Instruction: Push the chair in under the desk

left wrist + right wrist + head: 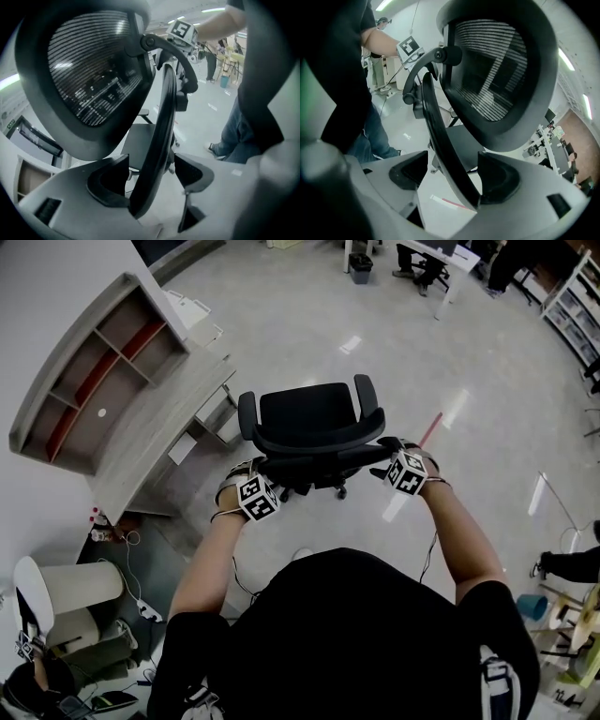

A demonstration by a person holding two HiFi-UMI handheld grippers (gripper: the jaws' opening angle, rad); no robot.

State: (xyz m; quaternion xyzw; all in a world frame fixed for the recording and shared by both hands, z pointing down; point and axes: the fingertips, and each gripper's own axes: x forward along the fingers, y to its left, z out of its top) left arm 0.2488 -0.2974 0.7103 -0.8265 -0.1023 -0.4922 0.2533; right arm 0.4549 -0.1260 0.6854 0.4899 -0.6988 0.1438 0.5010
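Observation:
A black office chair stands on the grey floor, turned away from me, to the right of the light wooden desk. My left gripper is at the left end of the backrest's top and my right gripper at the right end. In the left gripper view, the backrest's black frame bar runs between the open jaws of the left gripper, beside the mesh headrest. The right gripper is open too, astride the same bar, which lies close to its right pad.
A shelf unit sits on the desk against the white wall. Cables and a socket strip lie on the floor beside a white seat at lower left. A red strip marks the floor. A blue bucket stands at right.

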